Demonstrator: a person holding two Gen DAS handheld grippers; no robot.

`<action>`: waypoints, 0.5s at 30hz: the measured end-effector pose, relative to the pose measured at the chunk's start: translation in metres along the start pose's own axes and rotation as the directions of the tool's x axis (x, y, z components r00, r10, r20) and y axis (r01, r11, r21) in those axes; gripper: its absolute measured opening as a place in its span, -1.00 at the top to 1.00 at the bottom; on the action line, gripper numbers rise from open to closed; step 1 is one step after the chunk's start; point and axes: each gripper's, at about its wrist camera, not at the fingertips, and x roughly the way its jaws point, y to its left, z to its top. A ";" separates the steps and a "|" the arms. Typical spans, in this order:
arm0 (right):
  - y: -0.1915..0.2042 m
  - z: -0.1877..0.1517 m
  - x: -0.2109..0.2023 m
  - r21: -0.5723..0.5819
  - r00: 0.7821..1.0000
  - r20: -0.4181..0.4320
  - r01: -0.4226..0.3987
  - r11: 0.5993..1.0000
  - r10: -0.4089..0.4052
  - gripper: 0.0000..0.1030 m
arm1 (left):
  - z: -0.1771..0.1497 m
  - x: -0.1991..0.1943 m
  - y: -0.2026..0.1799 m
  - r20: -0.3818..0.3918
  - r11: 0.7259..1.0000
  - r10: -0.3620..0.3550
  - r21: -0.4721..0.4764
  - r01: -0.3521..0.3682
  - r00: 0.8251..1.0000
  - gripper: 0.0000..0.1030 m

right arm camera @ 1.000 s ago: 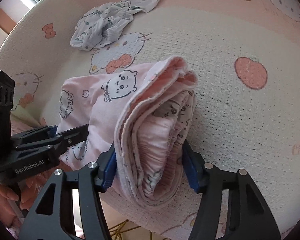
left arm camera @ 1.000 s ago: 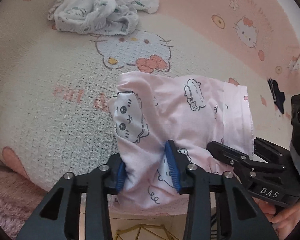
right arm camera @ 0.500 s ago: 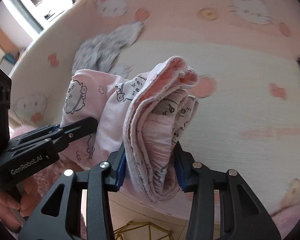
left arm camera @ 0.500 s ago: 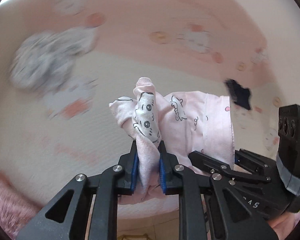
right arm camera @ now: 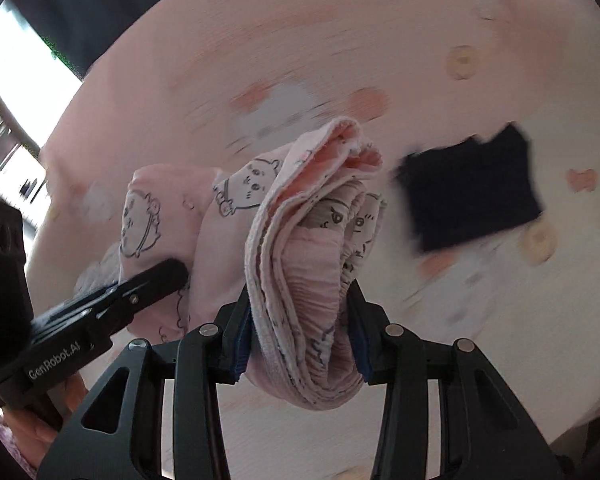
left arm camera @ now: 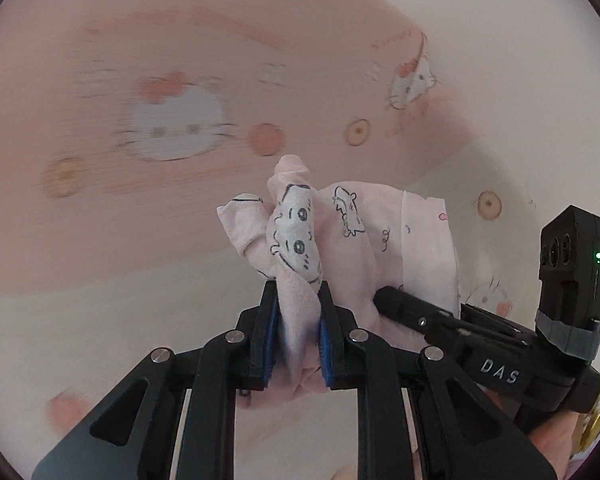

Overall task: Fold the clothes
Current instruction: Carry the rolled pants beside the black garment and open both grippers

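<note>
A folded pink garment (left arm camera: 352, 236) printed with cartoon animals hangs lifted above the bed, held at both ends. My left gripper (left arm camera: 298, 334) is shut on a bunched corner of it, the blue pads pressing the cloth. My right gripper (right arm camera: 300, 328) is shut on the thick folded end (right arm camera: 312, 280), where several layers and a ribbed waistband show. Each gripper appears in the other's view, the right one (left arm camera: 392, 302) beside the cloth, the left one (right arm camera: 168, 276) at the garment's far side.
A pink and cream cartoon-cat bedspread (left arm camera: 172, 120) lies below, blurred by motion. A dark navy folded garment (right arm camera: 472, 188) lies on the bed to the right. A bright window (right arm camera: 4, 92) shows at the far left.
Both grippers closed on the pink garment, lifted it off the bedspread and swung it sideways. The white patterned garment has left view; the navy piece has come into the right wrist view.
</note>
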 end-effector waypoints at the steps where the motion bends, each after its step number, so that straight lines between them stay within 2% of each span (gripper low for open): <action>1: -0.021 0.012 0.002 0.016 1.000 0.015 0.008 1.000 -0.008 0.19 | 0.009 0.020 -0.007 -0.007 1.000 -0.018 -0.001 0.018 1.000 0.65; 6: -0.105 0.056 0.027 0.104 0.999 0.041 0.022 0.994 -0.026 0.19 | 0.038 0.100 -0.035 -0.049 0.998 -0.059 0.001 0.059 0.997 0.65; 8: -0.121 0.066 0.039 0.120 0.999 0.025 0.042 0.992 -0.046 0.19 | 0.047 0.128 -0.040 -0.063 0.997 -0.072 -0.001 0.072 0.995 0.64; 12: -0.157 0.082 0.058 0.153 0.994 0.013 0.101 0.983 -0.104 0.17 | 0.044 0.171 -0.042 -0.086 0.993 -0.109 -0.051 0.105 0.990 0.65; 13: -0.166 0.086 0.064 0.166 0.992 0.008 0.126 0.978 -0.130 0.07 | 0.038 0.183 -0.041 -0.109 0.996 -0.082 -0.047 0.077 0.991 0.65; 15: -0.184 0.092 0.076 0.192 0.984 -0.002 0.177 0.965 -0.180 0.02 | 0.025 0.208 -0.040 -0.155 0.999 -0.020 -0.033 0.015 0.988 0.56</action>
